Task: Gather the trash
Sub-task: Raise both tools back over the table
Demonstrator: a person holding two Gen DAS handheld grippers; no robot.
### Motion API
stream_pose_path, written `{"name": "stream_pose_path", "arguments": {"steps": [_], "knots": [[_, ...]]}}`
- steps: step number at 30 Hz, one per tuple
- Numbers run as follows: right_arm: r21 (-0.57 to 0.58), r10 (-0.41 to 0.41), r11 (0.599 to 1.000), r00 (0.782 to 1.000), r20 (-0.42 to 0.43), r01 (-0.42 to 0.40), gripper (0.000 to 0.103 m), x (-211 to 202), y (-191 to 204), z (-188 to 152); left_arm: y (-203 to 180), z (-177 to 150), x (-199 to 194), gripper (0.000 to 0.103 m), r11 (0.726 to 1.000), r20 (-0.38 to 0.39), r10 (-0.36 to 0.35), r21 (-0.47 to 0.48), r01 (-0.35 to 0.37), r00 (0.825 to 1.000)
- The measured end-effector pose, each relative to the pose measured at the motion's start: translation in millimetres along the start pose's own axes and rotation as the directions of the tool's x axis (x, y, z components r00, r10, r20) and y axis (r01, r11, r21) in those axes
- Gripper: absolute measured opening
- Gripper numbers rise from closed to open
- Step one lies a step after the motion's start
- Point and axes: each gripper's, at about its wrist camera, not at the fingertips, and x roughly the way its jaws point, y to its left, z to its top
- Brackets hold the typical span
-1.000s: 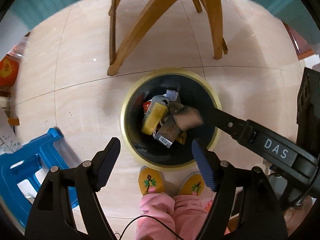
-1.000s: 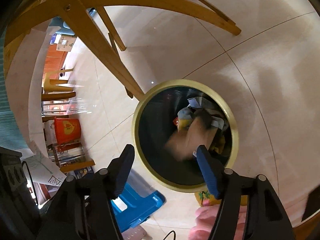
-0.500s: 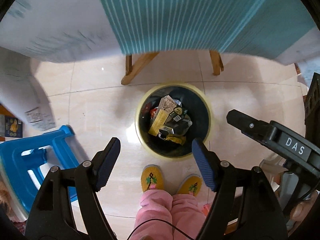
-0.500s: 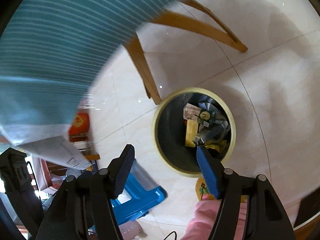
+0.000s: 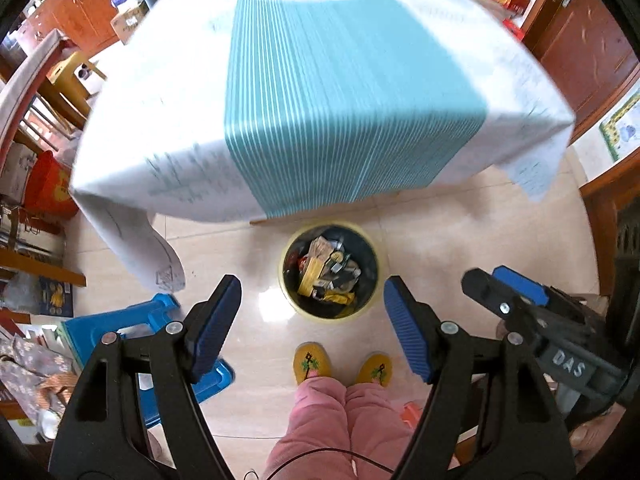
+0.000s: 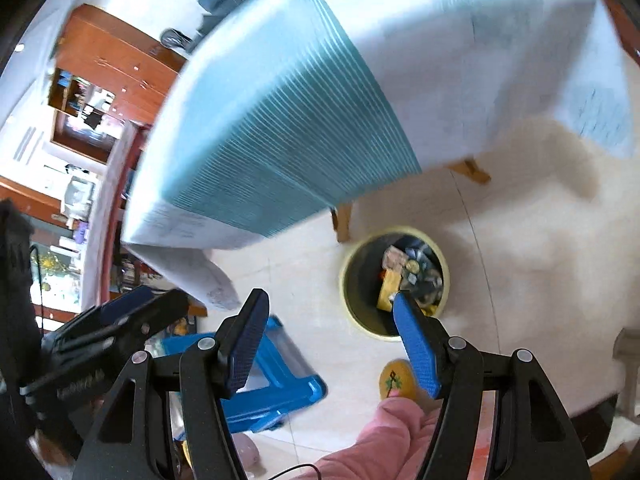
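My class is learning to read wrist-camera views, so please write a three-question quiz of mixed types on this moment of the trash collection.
1. True or false: the left gripper is holding a piece of trash.
2. Where does the trash bin stand? A) on the table B) on the floor near the table edge C) on the blue stool
3. Fill in: the runner along the table is striped white and ____.

Key: 1 false, both it and the right gripper are open and empty; 2 B; 3 teal.
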Motion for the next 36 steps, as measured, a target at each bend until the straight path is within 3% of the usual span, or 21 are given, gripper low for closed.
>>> {"name": "stream_pose_path", "arguments": {"steps": [7,12,16,25,31,36], "knots": [[-0.055,0.021,0.998,0.99,0.138,-0.014,0.066,-97.6,54.3,18.1,4.1,30.9,-85.7,0.071,0.999,0.104,-0.045,0.012,0.044,0.994],[-0.093,0.034,0.996,0.976,0.216,-0.014,0.067,-145.8,91.2,32.8,14.7,56.3,-140.4,0.071,0.998,0.212,-0.068,0.028,0.063,0.975],[-0.124,0.035,0.992,0.964,0.264,-0.002,0.067,-168.4,119.2,47.7,25.9,77.7,-162.5,0.071,0.996,0.267,-0.083,0.037,0.076,0.96],[-0.158,-0.003,0.985,0.936,0.352,0.063,0.067,-184.0,174.4,80.3,37.8,113.6,-180.4,0.071,0.991,0.334,-0.133,0.071,0.116,0.933],[-0.126,-0.025,0.989,0.921,0.39,0.08,0.067,-183.7,180.9,101.4,42.3,137.4,-177.6,0.071,0.985,0.349,-0.171,0.079,0.153,0.922],[-0.108,-0.039,0.99,0.921,0.389,0.087,0.067,-176.1,173.6,121.0,38.5,155.1,-166.1,0.071,0.982,0.336,-0.186,0.085,0.167,0.923]]}}
